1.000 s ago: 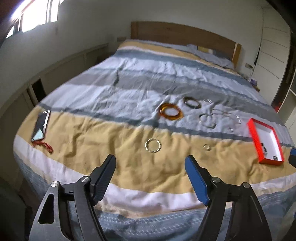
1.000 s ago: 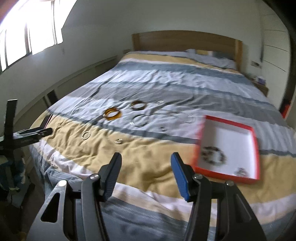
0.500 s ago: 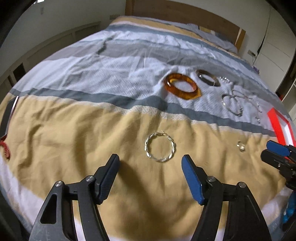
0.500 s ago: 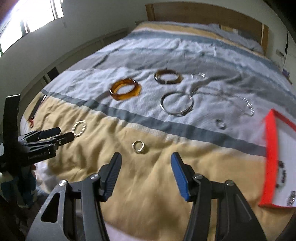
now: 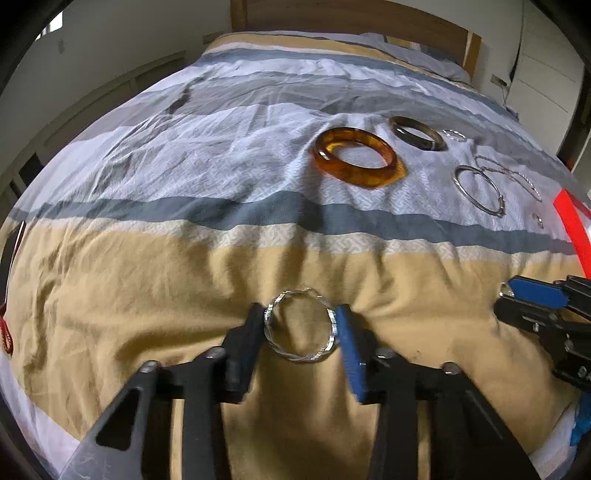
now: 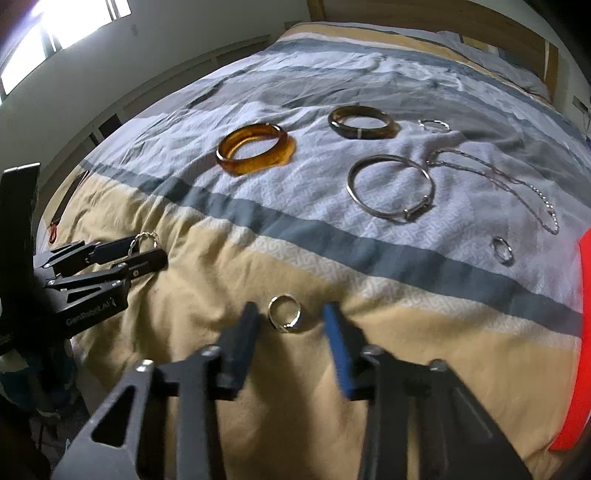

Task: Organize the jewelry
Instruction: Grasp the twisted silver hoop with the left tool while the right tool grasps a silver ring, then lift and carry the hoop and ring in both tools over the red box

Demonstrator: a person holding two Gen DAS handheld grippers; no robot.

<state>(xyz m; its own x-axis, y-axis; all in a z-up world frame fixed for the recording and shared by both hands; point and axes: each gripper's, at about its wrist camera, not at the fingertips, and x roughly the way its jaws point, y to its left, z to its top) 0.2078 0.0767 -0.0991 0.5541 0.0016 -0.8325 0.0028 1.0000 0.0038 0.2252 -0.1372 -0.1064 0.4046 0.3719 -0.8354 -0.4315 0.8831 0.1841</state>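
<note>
Left gripper (image 5: pixel 300 334) newly clenched on twisted hoop (image 5: pixel 301 325); right gripper (image 6: pixel 290 325), narrowed, still loose around small ring (image 6: pixel 284 313).

Striped bedcover (image 5: pixel 155 295) in tan, grey-blue and white beneath the tool, wooden headboard (image 5: pixel 351 18) far ahead past the stripes, bright window (image 6: pixel 74 18) up and to the left, white cabinet doors (image 5: pixel 546 74) ahead on the right
</note>
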